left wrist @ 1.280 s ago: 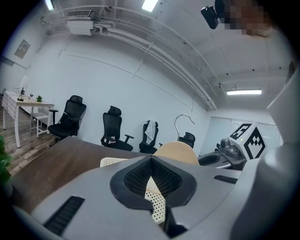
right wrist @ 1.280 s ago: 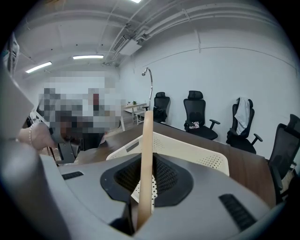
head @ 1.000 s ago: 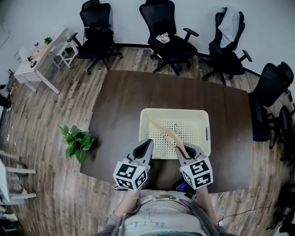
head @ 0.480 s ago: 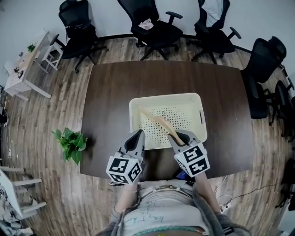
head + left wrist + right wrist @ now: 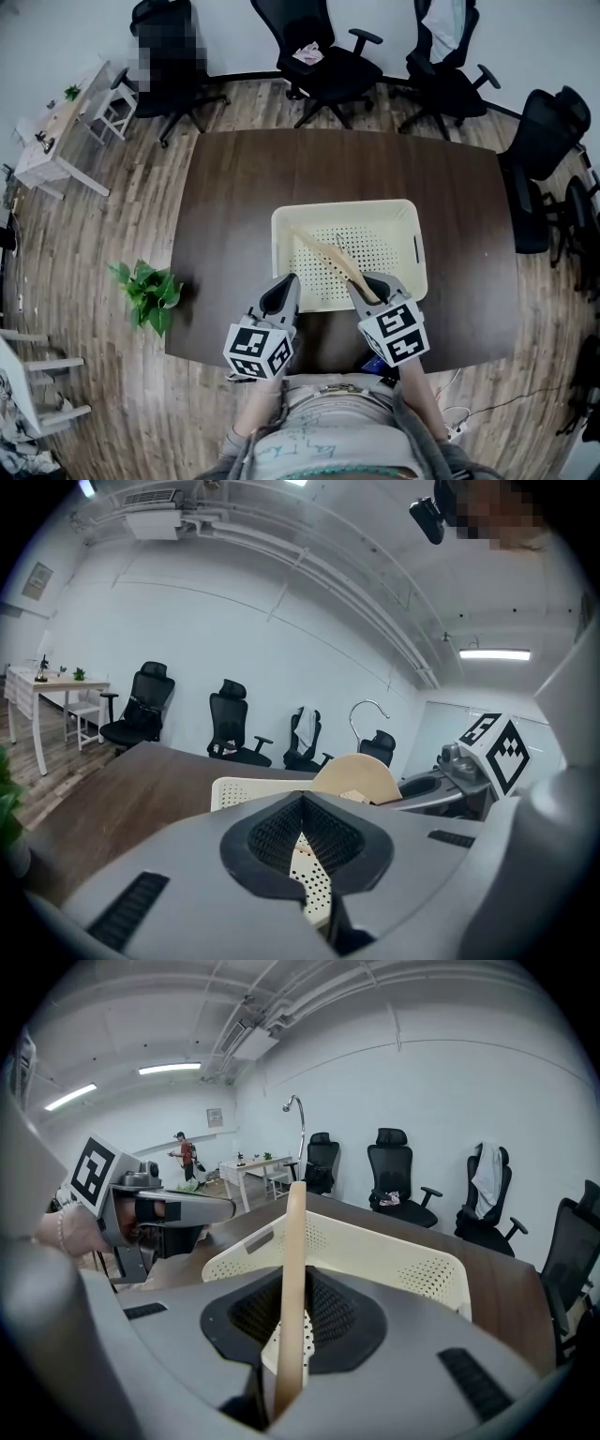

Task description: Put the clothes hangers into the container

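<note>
Item 1: wooden clothes hanger [image 5: 330, 255], clamped by 1 end between the fingers of the right gripper [image 5: 368, 287]. In the right gripper view it stands edge-on between the pads, and its metal hook [image 5: 295, 1106] curves up at the far end. The hanger slants from the near right toward the far left over the perforated floor of the container [image 5: 405, 212]; whether its far end touches that floor cannot be told. Item 2: the container, a cream basket with slotted handles, sits on the near half of the dark wooden table [image 5: 239, 187], right of centre. Item 3: left gripper [image 5: 284, 292], at the container's near left edge, fingers drawn together to a thin slit with nothing between them; it points over the near rim, just beside the hanger's broad end. Item 4: surroundings: 1 potted plant [image 5: 145, 292] on the floor left of the table, several black office chairs [image 5: 323, 66] along the far wall, 1 small white desk [image 5: 56, 136] at far left. Change against the views 1 second and half a second earlier: none in the arrangement. The hanger keeps the same slant, the right gripper's clamp on it is unaltered, and both grippers hold their places at the container's near edge. Only the framing of the room has shifted slightly.
</note>
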Available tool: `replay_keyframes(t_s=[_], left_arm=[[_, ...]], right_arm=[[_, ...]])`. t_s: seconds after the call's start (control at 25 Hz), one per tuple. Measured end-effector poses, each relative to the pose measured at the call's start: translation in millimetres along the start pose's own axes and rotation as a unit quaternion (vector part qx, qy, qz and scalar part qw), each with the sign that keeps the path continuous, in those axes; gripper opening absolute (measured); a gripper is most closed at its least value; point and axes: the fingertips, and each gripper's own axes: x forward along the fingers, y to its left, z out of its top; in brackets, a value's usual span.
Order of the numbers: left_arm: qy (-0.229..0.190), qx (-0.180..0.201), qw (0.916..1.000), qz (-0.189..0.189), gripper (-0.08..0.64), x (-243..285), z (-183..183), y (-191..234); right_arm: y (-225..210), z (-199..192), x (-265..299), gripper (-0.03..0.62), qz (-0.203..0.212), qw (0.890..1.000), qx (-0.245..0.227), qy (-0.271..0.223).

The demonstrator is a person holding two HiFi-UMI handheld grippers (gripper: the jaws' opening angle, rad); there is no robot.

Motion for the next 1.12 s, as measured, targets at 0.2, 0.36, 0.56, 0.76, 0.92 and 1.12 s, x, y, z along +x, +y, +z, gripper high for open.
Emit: replay_keyframes(t_s=[0.2,0.36,0.56,0.76,0.92,1.12], left_arm=[[0.005,-0.007,1.0,0.002,0.011,-0.9,-3.9,6.6],[0.006,-0.009,0.9999,0.003,0.011,1.0,-5.8,11.0],[0.009,-0.015,0.9998,0.004,0.011,2.2,-9.5,17.4],[0.011,-0.017,0.9998,0.004,0.011,6.4,-11.3,19.7],[0.014,-0.019,0.9997,0.003,0.011,10.0,-12.0,21.6],[0.019,-0.021,0.9996,0.002,0.011,15.3,-13.5,25.0]], right_arm=[[1.2,0.8,6.6,0.059,0.0,1.0,-0.01,0.013],[1.3,1.4,11.1,0.058,0.002,1.0,-0.022,0.022],[1.8,0.6,17.9,0.059,0.002,0.999,-0.027,0.03],[0.6,1.5,22.9,0.06,0.005,0.999,-0.034,0.035],[1.0,1.8,26.2,0.059,0.009,0.998,-0.032,0.044],[-0.3,3.6,29.9,0.059,0.012,0.998,-0.032,0.053]])
